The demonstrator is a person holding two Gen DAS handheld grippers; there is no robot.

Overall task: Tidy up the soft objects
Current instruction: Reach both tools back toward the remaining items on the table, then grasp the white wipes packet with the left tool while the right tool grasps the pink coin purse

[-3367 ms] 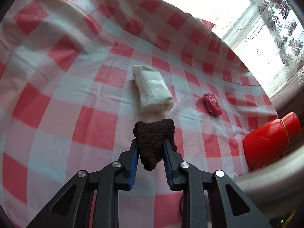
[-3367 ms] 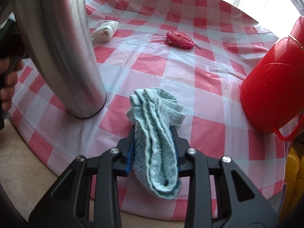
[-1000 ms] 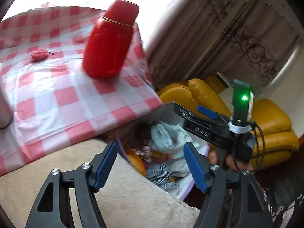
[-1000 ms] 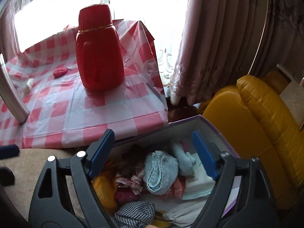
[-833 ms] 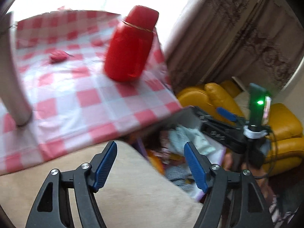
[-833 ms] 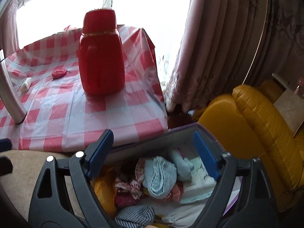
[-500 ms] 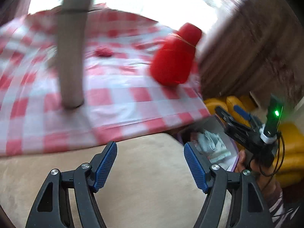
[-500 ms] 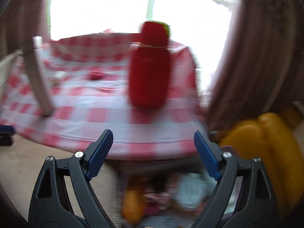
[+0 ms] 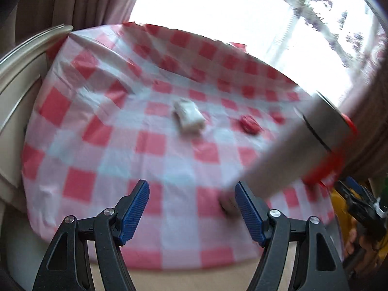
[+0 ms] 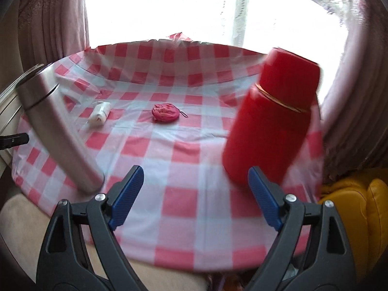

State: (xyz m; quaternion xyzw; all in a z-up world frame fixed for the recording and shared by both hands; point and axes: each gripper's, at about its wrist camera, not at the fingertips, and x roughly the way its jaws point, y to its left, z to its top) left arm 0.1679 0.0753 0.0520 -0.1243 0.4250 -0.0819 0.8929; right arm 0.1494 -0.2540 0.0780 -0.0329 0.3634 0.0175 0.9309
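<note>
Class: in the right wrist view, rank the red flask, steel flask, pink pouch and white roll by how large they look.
1. Red flask
2. Steel flask, though both stand nearest the camera
3. Pink pouch and white roll look alike

1. Left gripper (image 9: 191, 195): black plastic frame with triangular cut-outs, silver round screws at the joints, two fingers (image 9: 135, 208) faced with ribbed blue pads
2. Right gripper (image 10: 196, 184): same black frame, silver screws, ribbed blue pads on both fingers (image 10: 263, 195)
3. Hand (image 9: 359, 245): bare skin, blurred, at the black handle of the other gripper
</note>
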